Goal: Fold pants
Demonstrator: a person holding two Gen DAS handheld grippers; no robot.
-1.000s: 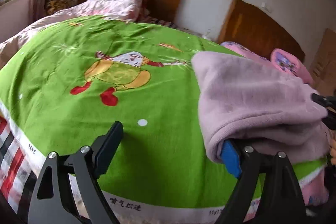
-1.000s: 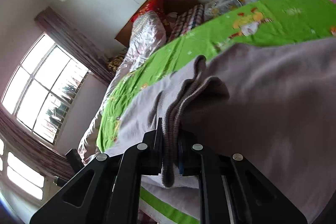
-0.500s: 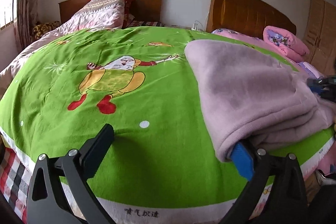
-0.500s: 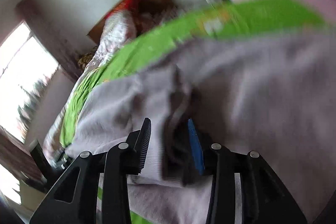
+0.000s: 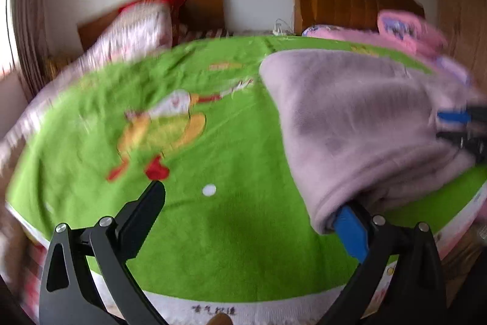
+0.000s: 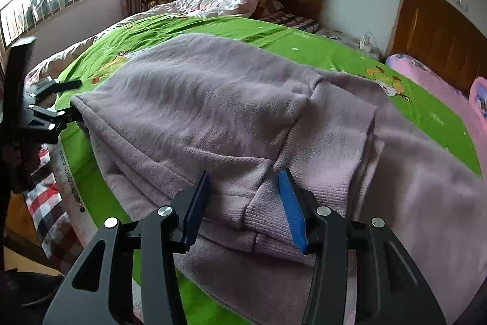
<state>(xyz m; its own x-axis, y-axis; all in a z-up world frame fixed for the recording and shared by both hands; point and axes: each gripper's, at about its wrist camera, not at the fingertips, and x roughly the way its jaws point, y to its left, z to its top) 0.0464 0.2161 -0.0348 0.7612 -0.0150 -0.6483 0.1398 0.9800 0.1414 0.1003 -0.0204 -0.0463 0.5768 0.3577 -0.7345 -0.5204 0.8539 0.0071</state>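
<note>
On the green bed cover (image 6: 292, 38) the lilac pants (image 6: 194, 111) lie folded into a thick stack near the bed's near edge. My right claw (image 6: 243, 203) is opening, its pads clear of the ribbed cuff between them. My left claw (image 5: 249, 221) stands wide, 1 blue pad tucked under the hem. I judge that pad could drag the top layer as I withdraw, and the springy fleece may unfold.
</note>
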